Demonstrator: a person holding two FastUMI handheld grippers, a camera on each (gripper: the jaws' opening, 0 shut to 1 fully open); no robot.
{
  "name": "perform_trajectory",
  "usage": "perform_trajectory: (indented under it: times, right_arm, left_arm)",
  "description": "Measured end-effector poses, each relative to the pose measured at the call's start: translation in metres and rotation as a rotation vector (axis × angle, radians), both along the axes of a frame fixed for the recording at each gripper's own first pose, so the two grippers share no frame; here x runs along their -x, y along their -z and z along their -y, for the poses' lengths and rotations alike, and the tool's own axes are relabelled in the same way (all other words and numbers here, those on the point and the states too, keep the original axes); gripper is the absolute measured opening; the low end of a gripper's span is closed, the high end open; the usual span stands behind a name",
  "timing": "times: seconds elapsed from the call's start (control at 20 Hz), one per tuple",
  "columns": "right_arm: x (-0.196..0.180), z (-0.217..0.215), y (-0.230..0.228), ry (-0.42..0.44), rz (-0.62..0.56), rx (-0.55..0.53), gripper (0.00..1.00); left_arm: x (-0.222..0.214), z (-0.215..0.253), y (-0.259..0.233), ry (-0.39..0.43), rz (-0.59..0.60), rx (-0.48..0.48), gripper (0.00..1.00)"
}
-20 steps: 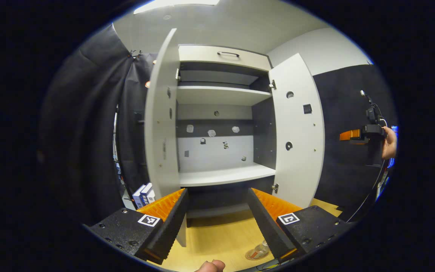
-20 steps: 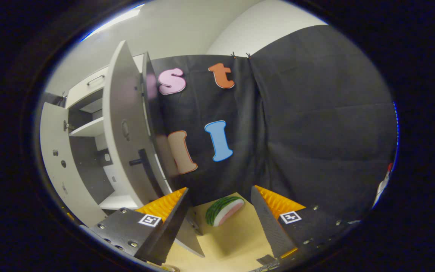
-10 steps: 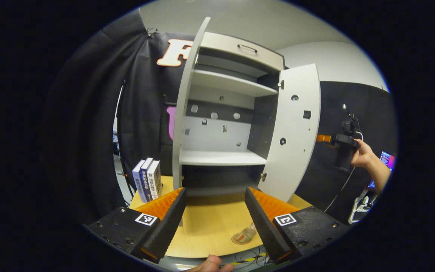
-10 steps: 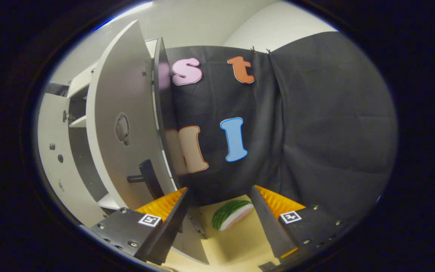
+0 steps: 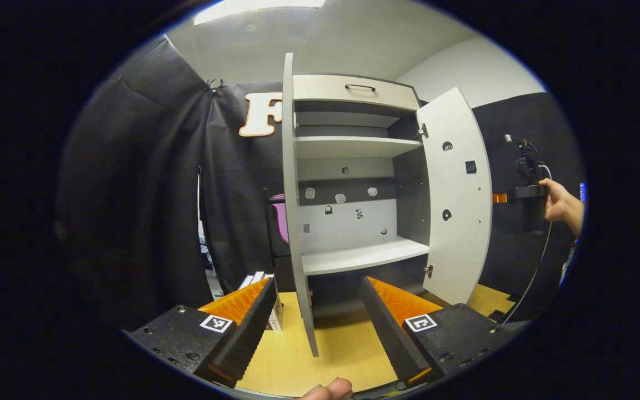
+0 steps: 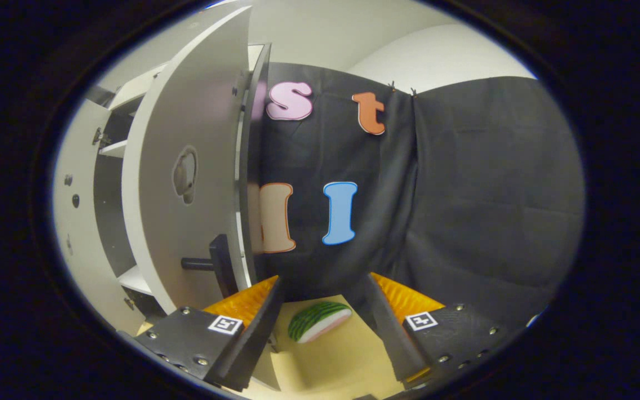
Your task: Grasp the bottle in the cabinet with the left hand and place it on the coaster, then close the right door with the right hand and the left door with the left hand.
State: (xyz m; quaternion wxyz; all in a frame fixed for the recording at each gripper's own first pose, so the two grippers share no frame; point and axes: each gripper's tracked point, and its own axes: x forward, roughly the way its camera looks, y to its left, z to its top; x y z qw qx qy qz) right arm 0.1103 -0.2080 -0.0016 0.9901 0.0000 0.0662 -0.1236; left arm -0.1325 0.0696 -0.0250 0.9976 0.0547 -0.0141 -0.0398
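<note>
Right door [image 6: 186,183] stands open just left of the right tool [image 6: 323,328], its fingers spread.

My left gripper [image 5: 317,328] sits at the bottom of its view, jaws spread wide with nothing between them; a fingertip [image 5: 328,390] shows at the bottom edge. My right gripper [image 6: 323,333] is likewise spread and holds nothing. At far right of the left gripper view, my right hand [image 5: 559,203] grips its handle.

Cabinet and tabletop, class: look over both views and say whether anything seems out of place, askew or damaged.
Nothing looks damaged or spilled. Both cabinet doors, the left door and right door, stand wide open. A watermelon slice lies on the table beside the cabinet.
</note>
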Motion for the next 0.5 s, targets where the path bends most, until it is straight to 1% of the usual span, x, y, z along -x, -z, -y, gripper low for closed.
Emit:
perform_trajectory:
  times: [0.05,0.1,0.2,0.25,0.35,0.4,0.45,0.5]
  right_arm:
    - [0.001,-0.001,0.000,-0.005,0.002,-0.001,0.96]
    - [-0.001,-0.004,0.000,-0.013,-0.002,0.004,0.91]
    - [-0.001,-0.017,0.001,-0.047,-0.007,-0.001,0.91]
    - [0.000,-0.023,0.002,-0.065,-0.005,-0.009,0.91]
    - [0.001,-0.032,0.002,-0.087,0.001,-0.021,0.91]
    - [0.001,-0.038,0.003,-0.100,0.003,-0.024,0.91]
    - [0.000,-0.044,0.003,-0.114,0.002,-0.026,0.91]
    - [0.000,-0.050,0.004,-0.125,0.001,-0.030,0.91]
  left_arm:
    - [0.001,0.003,0.000,0.008,-0.004,0.010,0.97]
    - [0.002,0.006,0.001,0.019,-0.009,0.030,0.97]
    - [0.006,0.014,0.004,0.046,-0.026,0.075,0.97]
    - [0.009,0.015,0.004,0.048,-0.030,0.088,0.95]
    - [0.014,0.013,0.002,0.041,-0.022,0.094,0.97]
    - [0.016,0.013,0.002,0.039,-0.020,0.093,0.95]
    - [0.018,0.012,0.000,0.037,-0.016,0.090,0.97]
    - [0.021,0.010,0.000,0.027,-0.012,0.086,0.95]
